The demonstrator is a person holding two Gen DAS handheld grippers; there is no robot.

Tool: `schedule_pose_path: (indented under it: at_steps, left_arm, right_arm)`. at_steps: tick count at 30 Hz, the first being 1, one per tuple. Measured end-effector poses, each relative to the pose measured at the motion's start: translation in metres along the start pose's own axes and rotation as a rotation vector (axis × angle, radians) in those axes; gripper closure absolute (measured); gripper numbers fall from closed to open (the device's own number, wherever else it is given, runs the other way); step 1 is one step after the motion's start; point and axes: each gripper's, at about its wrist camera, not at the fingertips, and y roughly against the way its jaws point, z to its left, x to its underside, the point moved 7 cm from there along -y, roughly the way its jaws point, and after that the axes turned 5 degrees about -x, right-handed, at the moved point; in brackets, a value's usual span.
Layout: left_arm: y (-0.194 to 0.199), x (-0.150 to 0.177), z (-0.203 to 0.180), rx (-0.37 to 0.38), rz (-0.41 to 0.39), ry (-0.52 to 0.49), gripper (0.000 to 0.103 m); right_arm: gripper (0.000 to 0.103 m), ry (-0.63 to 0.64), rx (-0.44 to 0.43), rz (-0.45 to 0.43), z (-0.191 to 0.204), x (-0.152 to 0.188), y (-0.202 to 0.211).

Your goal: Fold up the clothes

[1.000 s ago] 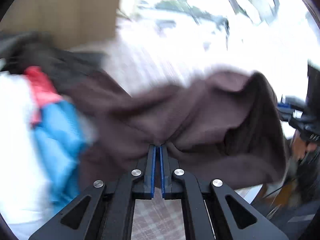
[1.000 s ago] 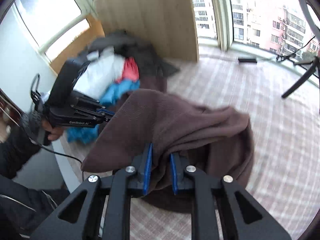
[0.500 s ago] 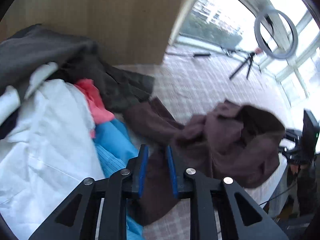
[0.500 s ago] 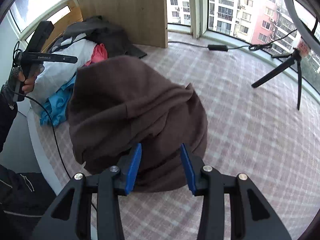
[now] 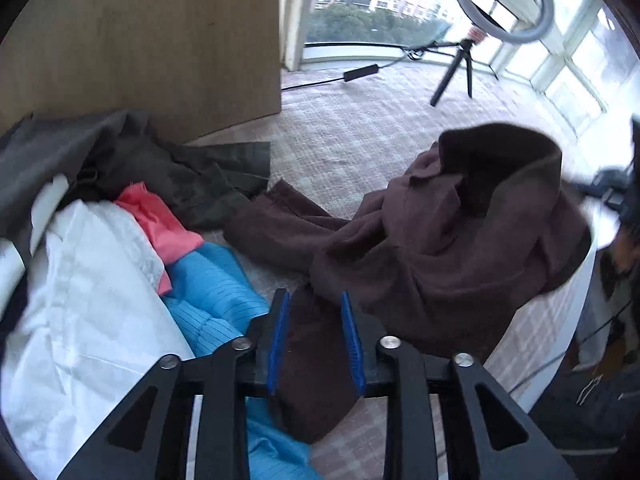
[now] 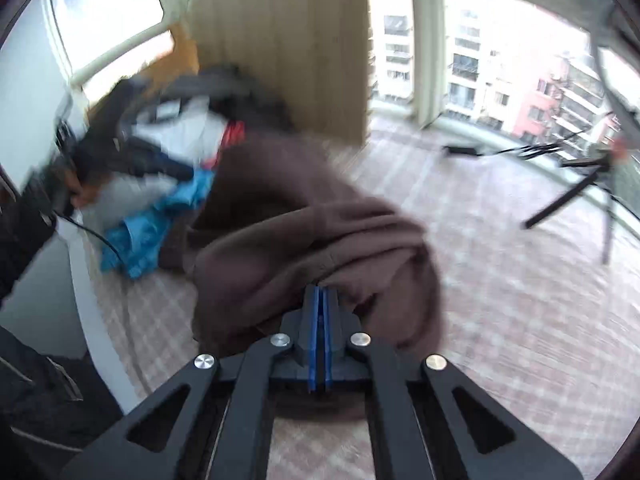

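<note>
Two tools work one brown garment [image 5: 460, 240] heaped on the checked table [image 5: 360, 128]. Left tool [image 5: 314, 312] has its blue pads parted and opening, a flat brown flap lying between them unpressed, the garment's bulk ahead and to its right. Right tool [image 6: 319, 300] is pinched fully closed on a fold of that garment, with the pile of other clothes [image 6: 172, 184] beyond to its left.

Far across your checked floor covering [image 5: 360, 128], a ring light [image 5: 502, 0] tops its tripod [image 5: 456, 68]; a wooden panel [image 5: 160, 40] stands left, apartment blocks [image 6: 520, 80] beyond the windows.
</note>
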Motion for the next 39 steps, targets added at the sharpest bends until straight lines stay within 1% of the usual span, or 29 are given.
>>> schedule_pose_path:
  at_steps: [1,2,3,4,5,7,9,10,11,12,13,15,17,19,20,21,23,24,25,26,28,29,31,33,34,36,37,38,39]
  left_arm:
    - [-0.001,-0.004,-0.005,0.001,-0.001,-0.033,0.069]
    - [-0.002,-0.008,-0.01,0.007,-0.002,-0.064,0.069]
    - [-0.003,-0.012,-0.016,0.012,-0.003,-0.095,0.069]
    - [-0.006,-0.016,-0.023,0.031,0.004,-0.12,0.069]
    - [-0.01,-0.02,-0.032,0.044,0.014,-0.16,0.069]
    - [-0.022,-0.022,-0.047,0.043,0.04,-0.26,0.069]
    - [-0.035,-0.019,-0.062,0.05,0.085,-0.36,0.069]
    - [-0.04,-0.017,-0.066,0.056,0.108,-0.389,0.069]
    - [-0.045,-0.014,-0.07,0.064,0.132,-0.414,0.069]
    - [-0.048,-0.012,-0.071,0.063,0.147,-0.426,0.069]
    - [-0.05,-0.011,-0.071,0.066,0.152,-0.427,0.069]
    - [-0.051,-0.01,-0.068,0.079,0.152,-0.42,0.068]
    - [-0.05,-0.01,-0.064,0.088,0.145,-0.405,0.068]
    - [-0.05,-0.01,-0.059,0.087,0.136,-0.393,0.068]
    - [-0.049,-0.009,-0.058,0.089,0.133,-0.388,0.068]
    - [-0.049,-0.008,-0.056,0.086,0.13,-0.389,0.068]
    - [-0.049,-0.006,-0.054,0.078,0.123,-0.401,0.068]
    - [-0.049,-0.005,-0.054,0.079,0.12,-0.414,0.067]
    - [-0.049,-0.003,-0.054,0.08,0.118,-0.427,0.066]
    - [-0.049,-0.003,-0.055,0.081,0.115,-0.445,0.065]
    - [-0.047,-0.005,-0.058,0.081,0.097,-0.491,0.059]
    - [-0.045,-0.008,-0.062,0.083,0.084,-0.517,0.058]
    - [-0.043,-0.013,-0.069,0.084,0.057,-0.57,0.056]
    - [-0.047,-0.02,-0.077,0.079,0.036,-0.621,0.05]
    - [-0.052,-0.022,-0.081,0.082,0.031,-0.642,0.048]
    - [-0.067,-0.024,-0.092,0.107,0.064,-0.66,0.047]
    - [-0.074,-0.022,-0.098,0.122,0.085,-0.675,0.047]
    - [-0.081,-0.019,-0.105,0.137,0.106,-0.691,0.05]
    - [-0.082,-0.019,-0.107,0.13,0.106,-0.688,0.06]
  right_arm:
    - [0.102,-0.027,0.039,-0.043,-0.011,0.0,0.028]
    - [0.102,-0.048,0.105,-0.09,-0.024,0.002,0.053]
    - [0.102,-0.076,0.136,-0.113,-0.036,0.007,0.069]
    - [0.101,-0.108,0.152,-0.128,-0.048,0.012,0.081]
    - [0.101,-0.134,0.139,-0.101,-0.053,0.02,0.079]
    - [0.098,-0.183,0.091,-0.016,-0.058,0.037,0.066]
    - [0.087,-0.117,0.072,0.077,-0.04,0.049,0.036]
    - [0.083,-0.076,0.065,0.124,-0.029,0.054,0.02]
    - [0.075,-0.036,0.056,0.164,-0.018,0.059,0.004]
    - [0.072,0.004,0.047,0.202,-0.007,0.064,-0.011]
    - [0.071,0.039,0.055,0.219,0.0,0.065,-0.022]
    - [0.071,0.107,0.084,0.237,0.013,0.065,-0.042]
    - [0.07,0.13,0.092,0.238,0.013,0.058,-0.052]
    - [0.059,0.151,0.098,0.247,0.008,0.049,-0.061]
    - [0.049,0.169,0.106,0.262,0.006,0.047,-0.07]
    - [0.048,0.185,0.112,0.28,0.005,0.047,-0.08]
    - [0.048,0.187,0.137,0.319,0.0,0.048,-0.097]
    - [0.053,0.169,0.151,0.334,-0.003,0.049,-0.102]
    - [0.062,0.145,0.14,0.332,-0.005,0.05,-0.099]
    - [0.083,0.12,0.121,0.325,-0.006,0.049,-0.094]
    - [0.089,0.079,0.093,0.3,-0.009,0.049,-0.078]
    - [0.095,0.066,0.086,0.278,-0.01,0.048,-0.065]
    - [0.095,0.04,0.106,0.245,-0.016,0.046,-0.042]
    - [0.096,0.013,0.124,0.218,-0.022,0.046,-0.022]
    - [0.096,0.0,0.125,0.21,-0.024,0.046,-0.015]
    - [0.096,-0.023,0.136,0.196,-0.027,0.047,-0.009]
    - [0.096,-0.031,0.142,0.195,-0.028,0.048,-0.01]
    - [0.096,-0.037,0.147,0.195,-0.028,0.049,-0.011]
    - [0.096,-0.043,0.153,0.195,-0.029,0.05,-0.013]
